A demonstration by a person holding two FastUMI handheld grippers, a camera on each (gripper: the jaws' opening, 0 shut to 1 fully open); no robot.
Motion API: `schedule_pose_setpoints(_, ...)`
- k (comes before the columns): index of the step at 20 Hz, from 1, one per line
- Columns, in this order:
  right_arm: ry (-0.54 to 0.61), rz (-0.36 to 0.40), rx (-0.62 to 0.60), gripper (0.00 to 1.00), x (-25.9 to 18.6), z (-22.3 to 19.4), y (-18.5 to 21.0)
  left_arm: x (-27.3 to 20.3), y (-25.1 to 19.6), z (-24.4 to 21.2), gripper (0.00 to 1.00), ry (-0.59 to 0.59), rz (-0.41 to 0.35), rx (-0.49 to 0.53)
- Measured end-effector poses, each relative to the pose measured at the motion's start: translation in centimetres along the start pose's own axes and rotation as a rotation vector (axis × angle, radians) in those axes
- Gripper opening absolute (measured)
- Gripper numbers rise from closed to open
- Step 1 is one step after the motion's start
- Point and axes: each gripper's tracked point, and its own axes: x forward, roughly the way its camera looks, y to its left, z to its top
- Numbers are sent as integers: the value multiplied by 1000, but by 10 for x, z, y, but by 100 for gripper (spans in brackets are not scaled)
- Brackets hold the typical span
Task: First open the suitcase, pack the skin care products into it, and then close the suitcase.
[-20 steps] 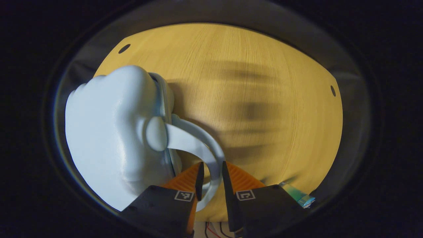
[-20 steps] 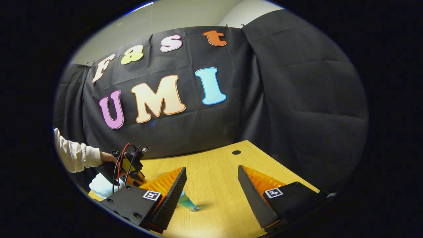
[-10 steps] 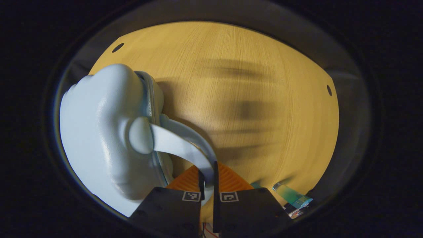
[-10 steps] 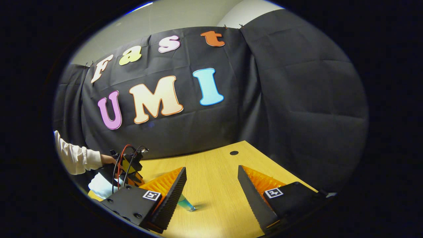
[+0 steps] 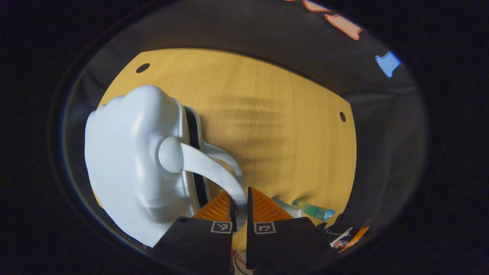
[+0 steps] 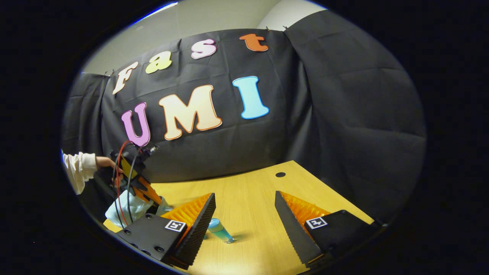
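The suitcase handle is held tight by the left gripper (image 5: 239, 208).
The pale blue suitcase (image 5: 130, 160) is opened a crack on the table (image 5: 275, 126); the right gripper (image 6: 244, 217) is spread wide near a blue-green bottle (image 6: 221, 230).

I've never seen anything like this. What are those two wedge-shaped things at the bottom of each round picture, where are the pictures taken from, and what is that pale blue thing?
There is no robot here: a person holds a two-finger gripper in each hand, and a fisheye camera rides on each one, looking along its fingers. Those wedges are the fingers.

In the left gripper view, the left gripper is shut on the handle of a small pale blue suitcase, which stands on a wooden table. A dark gap shows between its two shells, so it looks partly open.

In the right gripper view, the right gripper hovers open over the table, holding nothing. A blue-green tube, one of the skin care products, lies on the table just beyond its fingers. Farther off on the left you see the person's sleeve.
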Motion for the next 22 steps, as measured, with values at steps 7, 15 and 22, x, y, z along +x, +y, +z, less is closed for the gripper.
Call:
schedule_pose_setpoints(7, 20, 129, -23, 98, 22, -2, 48, -144, 60, 23, 6, -232, -64, -96)
schedule_pose_setpoints(15, -11, 202, 35, 98, 45, 16, 102, -230, 225, 30, 6, -383, 72, -166)
schedule_pose_setpoints(22, -20, 169, 28, 95, 47, 12, 132, -220, 392, 15, 6, -378, 270, -214)
